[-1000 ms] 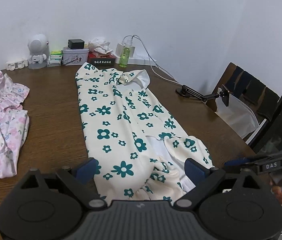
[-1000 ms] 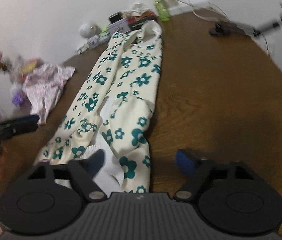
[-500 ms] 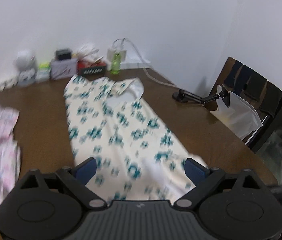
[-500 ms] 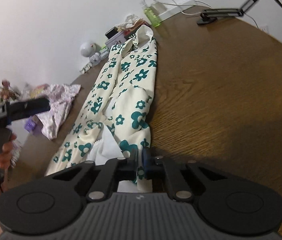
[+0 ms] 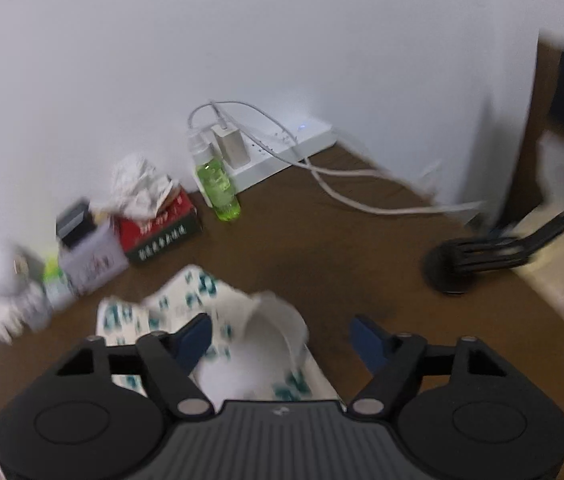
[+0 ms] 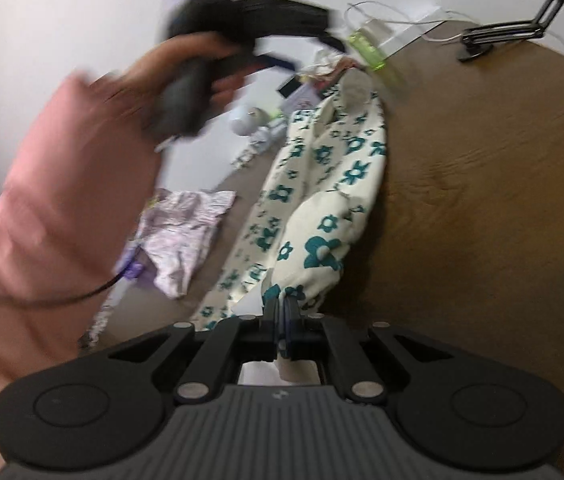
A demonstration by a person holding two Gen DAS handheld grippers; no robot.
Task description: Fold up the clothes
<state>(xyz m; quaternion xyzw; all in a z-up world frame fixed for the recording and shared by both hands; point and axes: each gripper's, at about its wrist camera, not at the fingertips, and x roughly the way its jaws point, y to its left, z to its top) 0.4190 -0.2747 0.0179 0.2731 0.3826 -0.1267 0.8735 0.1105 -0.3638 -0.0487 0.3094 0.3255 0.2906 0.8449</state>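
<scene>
Right gripper [image 6: 282, 308] now pressed together on the near hem of the cream floral garment [image 6: 322, 216], where a second ago spread wide around it. Left gripper [image 5: 282, 336], a second ago back at that hem, now over the white collar end [image 5: 270, 320] by the far wall, jaws closing, collar between them but not yet pinched. Probably both ends about to be gripped for a lengthwise fold across the brown table [image 6: 482, 200]. Heavy motion blur in both views; middle of garment cut off in left view; pink-sleeved arm [image 6: 62, 184] hiding the left of the right view.
</scene>
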